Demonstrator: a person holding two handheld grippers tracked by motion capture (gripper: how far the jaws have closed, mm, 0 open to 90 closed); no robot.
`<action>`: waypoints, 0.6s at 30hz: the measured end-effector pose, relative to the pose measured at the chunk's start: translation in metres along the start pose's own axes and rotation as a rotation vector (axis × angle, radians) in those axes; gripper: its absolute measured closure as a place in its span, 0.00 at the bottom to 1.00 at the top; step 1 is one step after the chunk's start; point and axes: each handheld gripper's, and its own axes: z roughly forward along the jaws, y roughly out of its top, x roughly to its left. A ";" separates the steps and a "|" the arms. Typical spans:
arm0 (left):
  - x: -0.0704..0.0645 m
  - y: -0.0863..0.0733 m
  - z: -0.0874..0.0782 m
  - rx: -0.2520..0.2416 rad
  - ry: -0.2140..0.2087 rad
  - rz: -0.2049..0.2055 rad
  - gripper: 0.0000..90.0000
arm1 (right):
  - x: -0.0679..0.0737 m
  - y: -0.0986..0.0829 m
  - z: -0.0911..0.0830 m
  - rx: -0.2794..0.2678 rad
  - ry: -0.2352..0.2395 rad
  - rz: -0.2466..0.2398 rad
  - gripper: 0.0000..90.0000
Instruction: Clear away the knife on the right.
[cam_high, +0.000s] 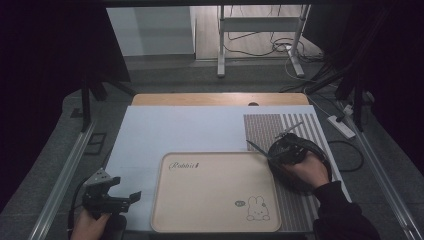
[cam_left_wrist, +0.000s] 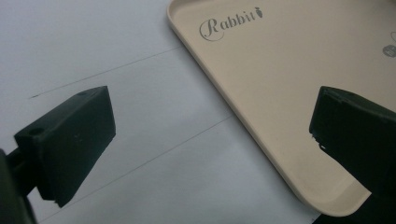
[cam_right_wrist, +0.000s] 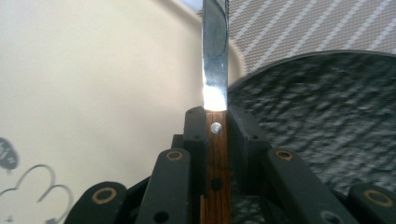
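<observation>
The right gripper (cam_high: 280, 150) has its jaws clamped on a knife (cam_right_wrist: 215, 70) by the wooden handle, blade pointing far-left over the tray's (cam_high: 165, 200) far right corner. The left gripper (cam_high: 112, 196), jaws apart and holding nothing, sits left of the tray. The tray's middle lies bare, offering room

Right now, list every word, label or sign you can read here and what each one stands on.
"Rabbit", in cursive with a small carrot mark after it: on the beige plastic tray, near one corner.
Small round grey badge beside the tray's rabbit drawing: too small to read.
Wooden-handled knife in the right gripper: no marking legible.
</observation>
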 end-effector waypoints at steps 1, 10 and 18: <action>0.000 0.000 0.000 0.000 0.000 0.000 0.00 | 0.004 -0.001 0.000 -0.001 0.003 -0.011 0.86; 0.000 0.000 0.000 0.000 0.000 0.000 0.01 | 0.035 -0.005 0.002 0.003 0.033 -0.072 0.86; 0.000 0.000 0.000 0.000 -0.001 0.000 0.01 | 0.056 -0.006 0.006 0.003 0.049 -0.111 0.86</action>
